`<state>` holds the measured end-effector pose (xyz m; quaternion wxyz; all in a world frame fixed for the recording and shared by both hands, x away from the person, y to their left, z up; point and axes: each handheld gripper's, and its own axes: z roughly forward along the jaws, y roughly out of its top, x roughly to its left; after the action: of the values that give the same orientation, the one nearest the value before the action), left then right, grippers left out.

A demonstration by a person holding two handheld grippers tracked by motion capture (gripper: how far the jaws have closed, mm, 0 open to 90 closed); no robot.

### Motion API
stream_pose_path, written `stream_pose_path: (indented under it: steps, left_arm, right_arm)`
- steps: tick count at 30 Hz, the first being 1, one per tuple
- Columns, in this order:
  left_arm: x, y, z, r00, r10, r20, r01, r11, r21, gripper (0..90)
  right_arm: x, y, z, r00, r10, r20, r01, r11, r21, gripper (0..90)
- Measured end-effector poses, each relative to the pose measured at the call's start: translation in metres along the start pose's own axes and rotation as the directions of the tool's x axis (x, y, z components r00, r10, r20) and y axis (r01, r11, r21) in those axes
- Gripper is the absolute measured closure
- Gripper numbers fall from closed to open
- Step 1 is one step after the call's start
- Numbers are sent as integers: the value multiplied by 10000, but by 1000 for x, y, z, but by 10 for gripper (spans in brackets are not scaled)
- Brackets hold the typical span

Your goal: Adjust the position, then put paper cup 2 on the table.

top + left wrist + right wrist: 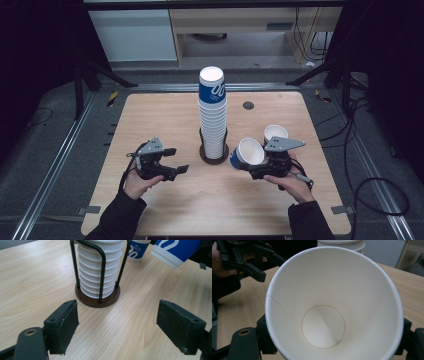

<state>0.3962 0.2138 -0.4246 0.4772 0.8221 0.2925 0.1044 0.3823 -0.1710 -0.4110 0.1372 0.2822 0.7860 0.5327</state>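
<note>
We see right tongs (250, 167) clamped on blue-and-white paper cup (247, 153), tipped sideways above tabletop (165, 115), just right of cup stack (213, 112) in wire holder (214, 150). Left tongs (176, 161) apart, empty, facing stack. Second cup (275, 133) upright behind.

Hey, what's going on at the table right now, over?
Left gripper open, holding nothing. Right gripper shut on blue-and-white paper cup, tipped sideways. Tall cup stack in black wire holder between them; second cup stands behind.

Tilted paper cup (247, 152) in right gripper (250, 167)
</note>
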Motion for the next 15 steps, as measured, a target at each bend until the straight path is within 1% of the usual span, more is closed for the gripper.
stream_pose_path:
  steps: [6,8,12,15]
  left_arm:
    - [2,0,-1,9998,-97,-182,98,9999,37,172]
    - [3,-1,-2,9995,-138,-268,139,9999,58,173]
    - [6,0,-4,9987,-267,-442,267,9996,-10,173]
    - [8,-1,-5,9976,-282,-627,287,9996,68,173]
  right_arm:
    - [-5,-4,-8,9974,126,705,-150,9993,344,207]
    - [-6,-5,-9,9967,188,789,-221,9989,415,207]
    - [-7,-7,-13,9928,217,1175,-292,9976,624,206]
    - [-9,-9,-16,9896,258,1412,-366,9966,741,206]
